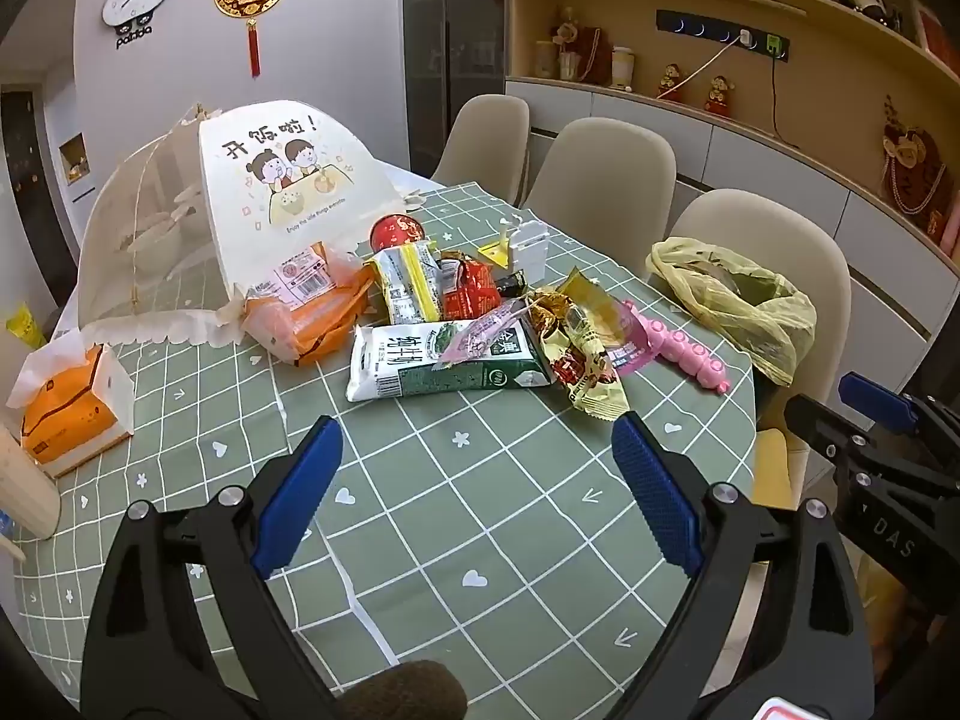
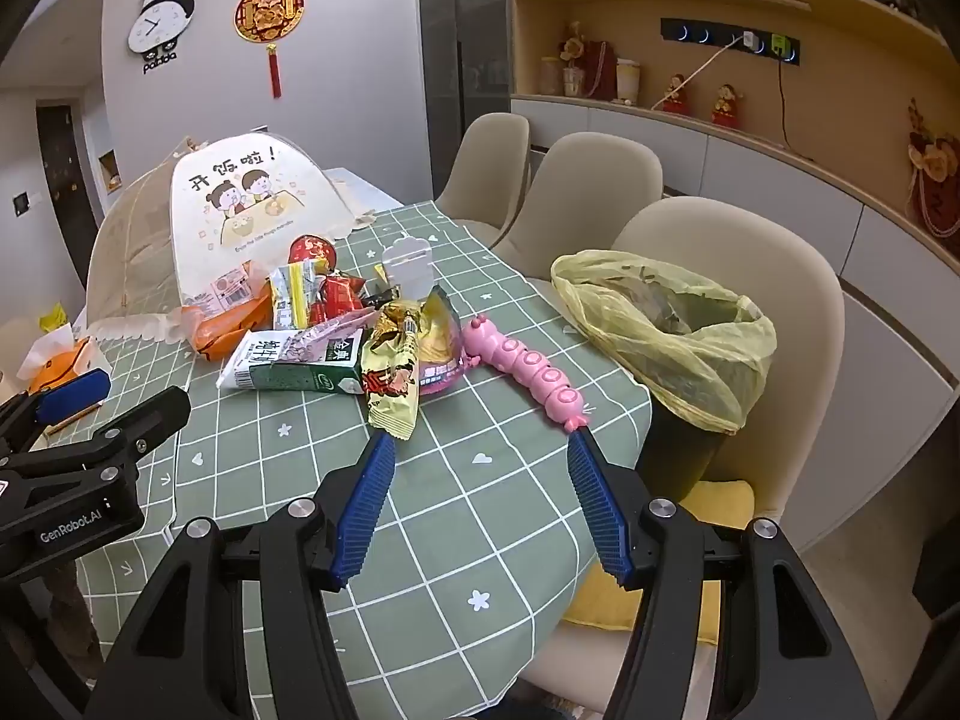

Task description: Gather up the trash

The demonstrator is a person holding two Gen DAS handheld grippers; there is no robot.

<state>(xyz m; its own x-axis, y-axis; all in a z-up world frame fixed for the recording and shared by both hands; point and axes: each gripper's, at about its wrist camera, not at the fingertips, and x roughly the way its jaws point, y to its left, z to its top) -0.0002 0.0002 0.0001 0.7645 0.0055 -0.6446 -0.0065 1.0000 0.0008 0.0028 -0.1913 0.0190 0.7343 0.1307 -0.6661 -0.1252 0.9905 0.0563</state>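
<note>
A heap of trash lies mid-table: a green-and-white milk carton (image 1: 444, 360) (image 2: 294, 363), a gold snack wrapper (image 1: 579, 354) (image 2: 393, 378), red wrappers (image 1: 471, 288) (image 2: 339, 297), a yellow-striped packet (image 1: 408, 285) and an orange bag (image 1: 306, 312) (image 2: 231, 318). A black bin with a yellow liner (image 1: 738, 300) (image 2: 666, 330) stands on a chair at the table's right edge. My left gripper (image 1: 477, 450) is open and empty above the tablecloth, short of the carton. My right gripper (image 2: 480, 456) is open and empty, near the gold wrapper and the pink toy.
A pink caterpillar toy (image 1: 690, 354) (image 2: 534, 372) lies right of the heap. A mesh food cover (image 1: 240, 204) (image 2: 234, 210) stands behind, a tissue box (image 1: 72, 402) at the left. Beige chairs (image 2: 720, 276) line the right side of the green checked tablecloth (image 1: 480, 540).
</note>
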